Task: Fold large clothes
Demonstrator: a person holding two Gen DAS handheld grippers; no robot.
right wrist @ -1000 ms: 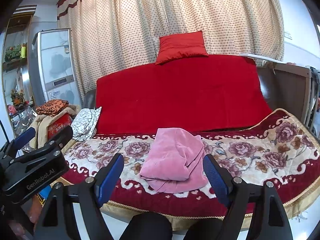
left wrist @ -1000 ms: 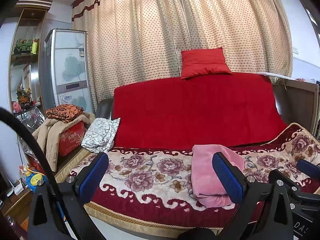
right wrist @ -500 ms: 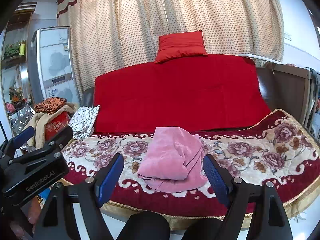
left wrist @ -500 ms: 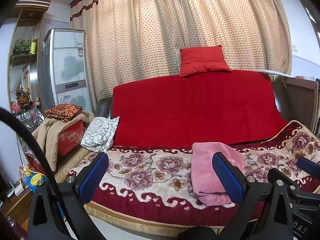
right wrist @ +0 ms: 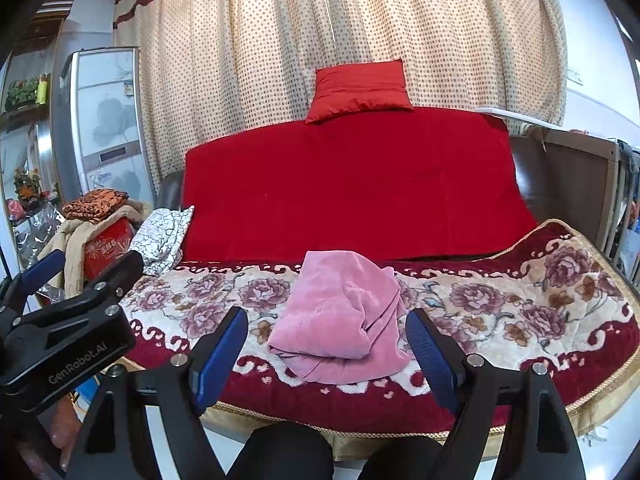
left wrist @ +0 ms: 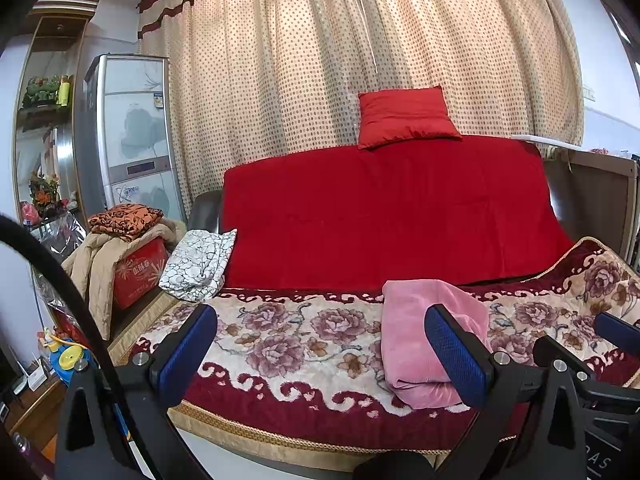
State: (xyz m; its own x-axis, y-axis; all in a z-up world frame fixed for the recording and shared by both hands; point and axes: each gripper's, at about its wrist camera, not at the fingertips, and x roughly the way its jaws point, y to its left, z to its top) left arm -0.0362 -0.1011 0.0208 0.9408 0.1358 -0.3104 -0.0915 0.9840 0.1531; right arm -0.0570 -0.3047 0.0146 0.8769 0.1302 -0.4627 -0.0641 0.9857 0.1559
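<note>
A wide sofa draped with a plain red blanket over its back and a plush cream-and-maroon floral seat cover [right wrist: 500, 304] serves as the landmark here; behind it hangs a beige dotted curtain [right wrist: 360, 20], and a small red square cushion [right wrist: 360, 90] sits on top of its backrest. Off the sofa's left end a black-and-white patterned cloth [left wrist: 198, 260] lies over the armrest, beside a heap of tan and orange fabrics on a red box [left wrist: 136, 268]. The task's thing, a pink velvety garment [right wrist: 340, 320], lies in a loose, partly bundled heap on the sofa's seat, near the front edge and roughly at mid-width. It looks soft, limp and fairly thick, light enough for one hand to lift yet likely to sag and slump, so it would probably need spreading flat before any fold holds; the nap should give the pads decent purchase. The best holds seem to be the layered lower edge towards the sofa's front, or two outer corners once they can be found, since seams and hems are hidden in the bundle. The right gripper [right wrist: 328, 354], in front of the sofa and facing the garment, has its blue-padded fingers spread wide with nothing between them. The left gripper [left wrist: 320, 354], further towards the sofa's left end, likewise stands wide apart and empty.
</note>
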